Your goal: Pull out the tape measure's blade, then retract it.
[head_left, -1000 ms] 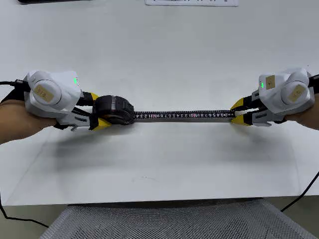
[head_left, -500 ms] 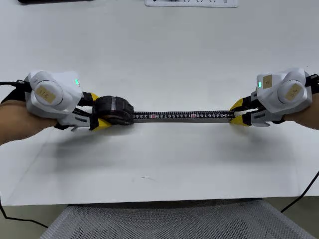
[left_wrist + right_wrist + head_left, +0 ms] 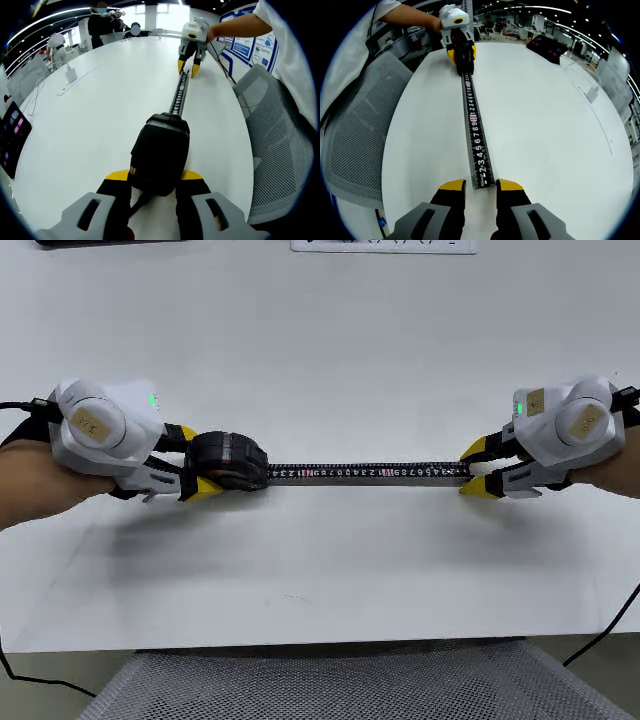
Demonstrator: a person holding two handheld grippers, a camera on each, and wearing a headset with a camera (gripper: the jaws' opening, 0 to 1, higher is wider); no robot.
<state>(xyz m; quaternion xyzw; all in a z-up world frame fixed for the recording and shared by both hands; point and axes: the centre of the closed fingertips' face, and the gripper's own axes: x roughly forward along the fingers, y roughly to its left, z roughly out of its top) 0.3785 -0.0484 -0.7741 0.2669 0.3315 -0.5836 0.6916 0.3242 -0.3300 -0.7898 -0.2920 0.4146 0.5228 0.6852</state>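
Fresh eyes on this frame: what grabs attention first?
The dark numbered tape blade lies stretched in a straight line across the middle of the white workbench. At its left end the left claw clamps the black tape measure case. At its right end the right claw stands open, with its yellow-tipped jaws either side of the blade's tip.

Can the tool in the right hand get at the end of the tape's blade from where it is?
Probably yes. The right tool stands open, and the end of the blade lies between its yellow tips with nothing in the way. The left tool steadies the case.
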